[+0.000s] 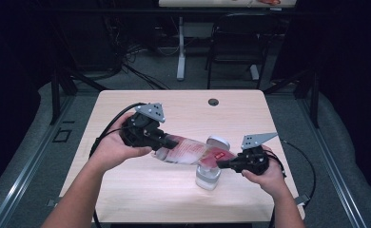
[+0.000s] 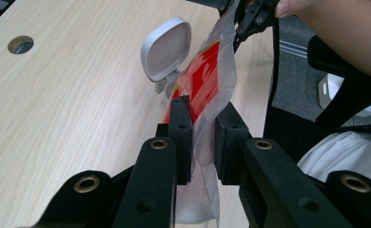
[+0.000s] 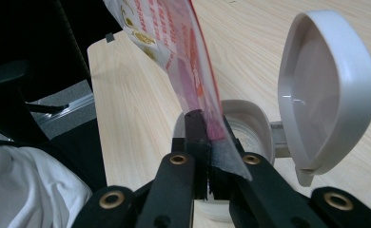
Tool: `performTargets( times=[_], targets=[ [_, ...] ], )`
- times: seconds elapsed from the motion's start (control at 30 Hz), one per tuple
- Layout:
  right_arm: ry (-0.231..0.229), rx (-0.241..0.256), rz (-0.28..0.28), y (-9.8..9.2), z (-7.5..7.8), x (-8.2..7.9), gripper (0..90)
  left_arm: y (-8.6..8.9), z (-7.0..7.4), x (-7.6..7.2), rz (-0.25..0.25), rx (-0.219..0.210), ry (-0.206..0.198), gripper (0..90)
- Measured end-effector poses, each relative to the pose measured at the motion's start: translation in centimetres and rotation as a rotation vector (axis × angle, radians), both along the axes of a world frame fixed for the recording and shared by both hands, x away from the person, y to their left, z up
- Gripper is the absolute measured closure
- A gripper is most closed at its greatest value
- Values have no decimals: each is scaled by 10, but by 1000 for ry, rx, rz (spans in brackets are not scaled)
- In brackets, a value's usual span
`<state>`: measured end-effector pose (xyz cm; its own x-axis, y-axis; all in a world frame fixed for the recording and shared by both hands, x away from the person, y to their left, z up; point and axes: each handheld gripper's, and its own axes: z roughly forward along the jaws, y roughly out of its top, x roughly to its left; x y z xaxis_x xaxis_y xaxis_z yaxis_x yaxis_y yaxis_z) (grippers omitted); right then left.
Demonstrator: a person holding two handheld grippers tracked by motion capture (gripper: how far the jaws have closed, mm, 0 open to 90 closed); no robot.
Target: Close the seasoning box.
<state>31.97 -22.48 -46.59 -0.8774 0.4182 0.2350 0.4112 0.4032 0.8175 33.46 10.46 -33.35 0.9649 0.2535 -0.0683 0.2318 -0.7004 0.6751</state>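
A red and clear plastic pouch [image 1: 193, 153] is held stretched above the wooden table [image 1: 126, 190], between the two grippers; one end is pinched by the left gripper [image 1: 170, 141], whose jaws are pressed against the film; the other end is clamped in the right gripper [image 1: 220, 165]; beneath that end a clear container [image 1: 207, 176] stands on the table, its grey hinged lid [image 3: 328, 90] flipped open and upright, the pouch hanging just over its mouth.

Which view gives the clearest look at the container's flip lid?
The right gripper view: the flip lid stands open, close up, its hollow inside and hinge showing. The left gripper view shows it smaller, behind the pouch. The high view shows just a small grey oval above the container.
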Motion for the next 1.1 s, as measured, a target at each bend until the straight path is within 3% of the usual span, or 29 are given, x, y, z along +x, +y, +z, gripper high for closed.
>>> performTargets(
  times=[1.1],
  targets=[
    [6, -1, -4, -1, -2, 1, 888, -4, 2, 0, -7, 1, -2, 800]
  ],
)
